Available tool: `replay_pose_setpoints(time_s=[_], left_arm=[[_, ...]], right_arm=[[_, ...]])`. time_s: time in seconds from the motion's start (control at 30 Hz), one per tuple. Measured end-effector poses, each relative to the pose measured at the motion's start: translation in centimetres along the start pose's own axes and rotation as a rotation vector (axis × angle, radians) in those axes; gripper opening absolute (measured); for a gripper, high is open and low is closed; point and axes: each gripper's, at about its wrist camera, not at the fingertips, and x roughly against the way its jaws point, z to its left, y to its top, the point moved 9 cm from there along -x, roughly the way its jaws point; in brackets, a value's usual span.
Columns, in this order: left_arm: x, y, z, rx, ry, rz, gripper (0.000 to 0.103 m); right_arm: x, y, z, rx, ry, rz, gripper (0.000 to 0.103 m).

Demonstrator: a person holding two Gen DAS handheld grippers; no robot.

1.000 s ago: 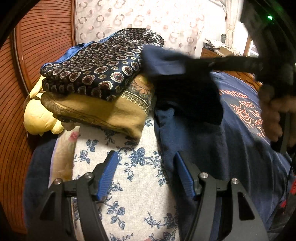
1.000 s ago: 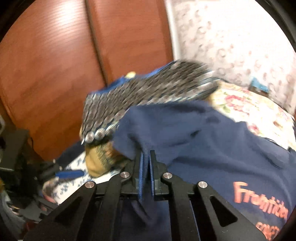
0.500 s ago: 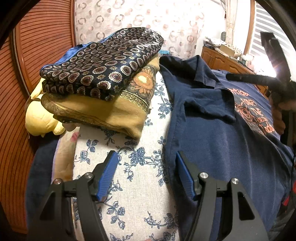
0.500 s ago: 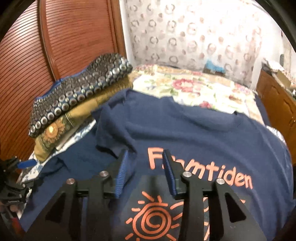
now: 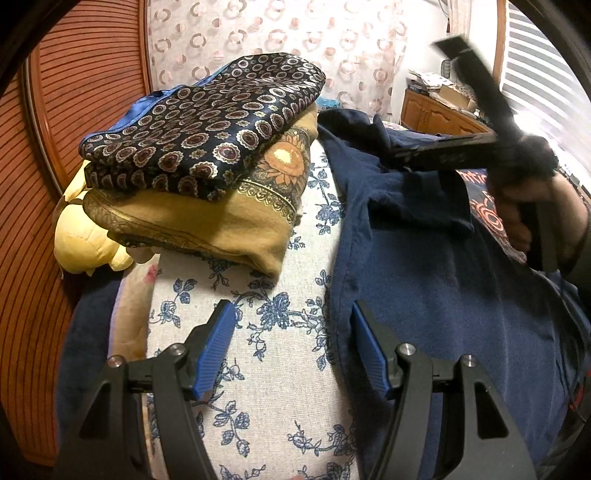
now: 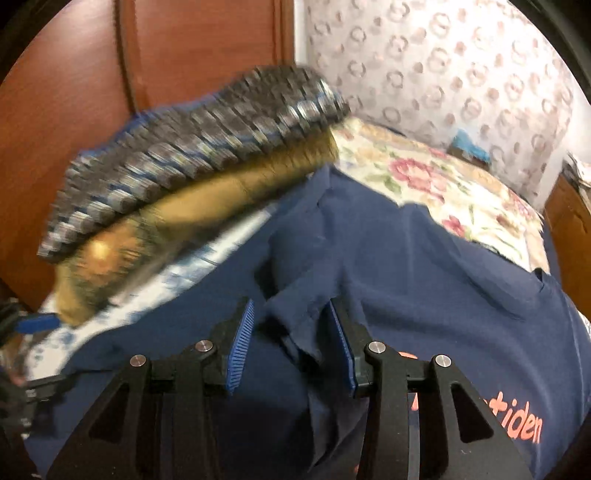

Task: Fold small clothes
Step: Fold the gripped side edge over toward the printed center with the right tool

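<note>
A bed with a blue flower sheet [image 5: 273, 369] sits in a bedroom, with a wooden slatted door [image 5: 74, 110] at 9 o'clock and a curtain with ring shapes [image 5: 295, 33] at 12 o'clock. A dark blue T-shirt [image 5: 443, 302] with orange letters lies spread on the bed, from the middle out to 3 o'clock in the left wrist view.

At 10 o'clock sits a pile of folded clothes: a dark cloth with round patterns [image 5: 207, 136] on top of a mustard yellow cloth [image 5: 207, 225]. A yellow pillow [image 5: 81, 240] peeks out beside the pile at 9 o'clock.

The left gripper [image 5: 291, 350] is spread wide and holds nothing. One finger is over the flower sheet and the other is at the shirt's edge.

The right gripper [image 6: 291, 347] is spread too. A folded-over shirt sleeve [image 6: 295, 317] lies between its fingers, not pinched. This view is blurry. A hand [image 5: 524, 218] holds this gripper at 3 o'clock in the left wrist view.
</note>
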Motion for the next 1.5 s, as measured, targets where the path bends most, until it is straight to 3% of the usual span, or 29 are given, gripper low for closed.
replay_pose_setpoints(time_s=[0.07, 0.1, 0.17, 0.27, 0.57, 0.73, 0.8, 0.9, 1.0, 1.1, 1.17, 1.2, 1.47, 1.5], left_arm=[[0.0, 0.0, 0.0, -0.001, 0.001, 0.000, 0.064], [0.0, 0.0, 0.0, -0.001, 0.001, 0.000, 0.064], [0.0, 0.0, 0.0, 0.000, 0.001, 0.000, 0.064], [0.0, 0.0, 0.0, -0.001, 0.002, 0.001, 0.064], [0.0, 0.0, -0.1, -0.002, 0.012, 0.003, 0.064], [0.4, 0.2, -0.4, -0.022, 0.046, -0.004, 0.064], [0.7, 0.9, -1.3, -0.024, 0.028, -0.007, 0.064], [1.2, 2.8, -2.5, -0.038, 0.019, -0.034, 0.064], [1.5, 5.1, -4.1, -0.051, -0.013, -0.068, 0.064], [0.9, 6.7, -5.2, -0.068, -0.024, -0.078, 0.064], [0.5, 7.6, -5.9, -0.081, -0.032, -0.085, 0.064], [0.4, 7.8, -6.2, -0.086, -0.037, -0.087, 0.064], [-1.3, 9.0, -7.9, -0.124, -0.057, -0.083, 0.064], [-1.7, 9.0, -8.1, -0.127, -0.061, -0.077, 0.064]], right_arm=[[-0.4, -0.3, -0.6, 0.010, -0.003, 0.004, 0.037], [-0.3, -0.3, -1.0, 0.009, -0.003, -0.002, 0.025], [0.1, -0.5, -1.9, -0.003, 0.020, -0.017, 0.013], [2.1, -0.4, -4.0, -0.038, 0.022, -0.068, 0.010], [5.8, -1.2, -10.5, -0.114, -0.046, -0.100, 0.009], [7.0, -2.0, -10.0, -0.160, 0.073, -0.115, 0.012], [6.9, -2.4, -8.5, -0.150, 0.141, -0.106, 0.026], [6.0, -2.9, -6.0, -0.138, 0.226, -0.069, 0.028], [4.8, -3.0, -4.4, -0.114, 0.249, -0.040, 0.029], [3.3, -3.6, -3.9, -0.092, 0.231, -0.003, 0.026], [3.3, -4.1, -3.7, -0.073, 0.240, -0.001, 0.005], [3.9, -4.3, -3.8, -0.064, 0.231, -0.018, 0.004], [9.0, -7.8, -7.2, -0.220, 0.174, -0.061, 0.003], [9.0, -8.3, -7.4, -0.223, 0.155, -0.044, 0.011]])
